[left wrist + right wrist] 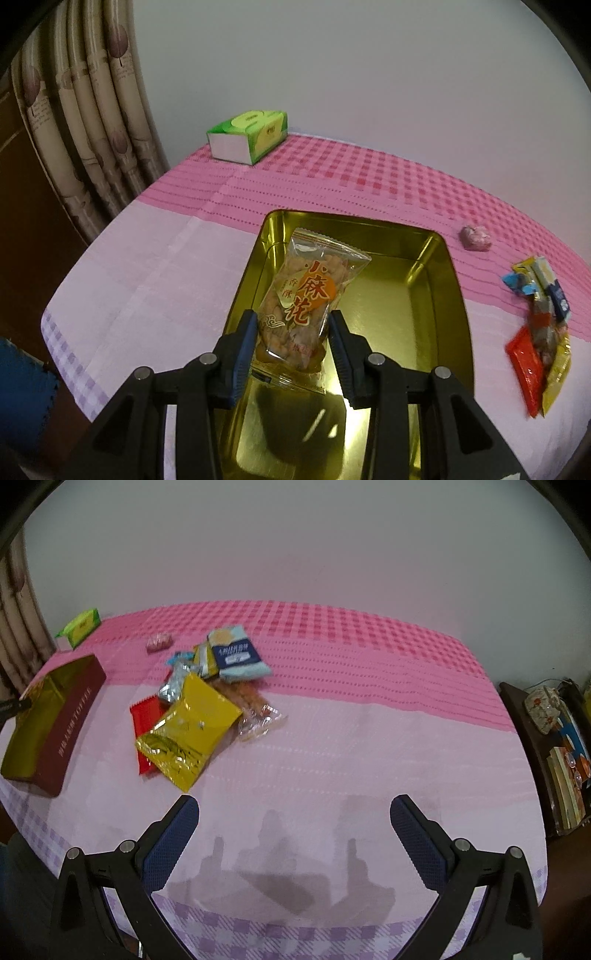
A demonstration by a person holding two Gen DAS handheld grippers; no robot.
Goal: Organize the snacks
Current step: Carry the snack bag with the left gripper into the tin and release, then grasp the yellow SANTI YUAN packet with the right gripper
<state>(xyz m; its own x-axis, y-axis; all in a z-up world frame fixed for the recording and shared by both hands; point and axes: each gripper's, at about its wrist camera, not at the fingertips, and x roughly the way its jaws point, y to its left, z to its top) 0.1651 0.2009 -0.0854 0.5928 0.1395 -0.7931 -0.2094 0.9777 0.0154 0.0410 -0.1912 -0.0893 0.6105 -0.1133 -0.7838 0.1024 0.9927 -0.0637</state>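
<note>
The clear snack packet [310, 295] is pinched at its lower end by the left gripper [293, 328] above the gold tin [454, 295] — light, crinkly, slippery, brittle contents. The right gripper [294, 808] is spread wide — loose snacks [192, 720] at 11 o'clock.

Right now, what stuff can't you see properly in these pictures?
- Left wrist view: the near end of the gold tin is hidden by the left gripper, which holds the clear snack packet.
- Right wrist view: the red packet lies mostly under the gold packet, so its label is hidden.
- Both views: the small pink sweet is too small and blurred to identify.
- Right wrist view: the shelf items are cut off by the edge.
</note>
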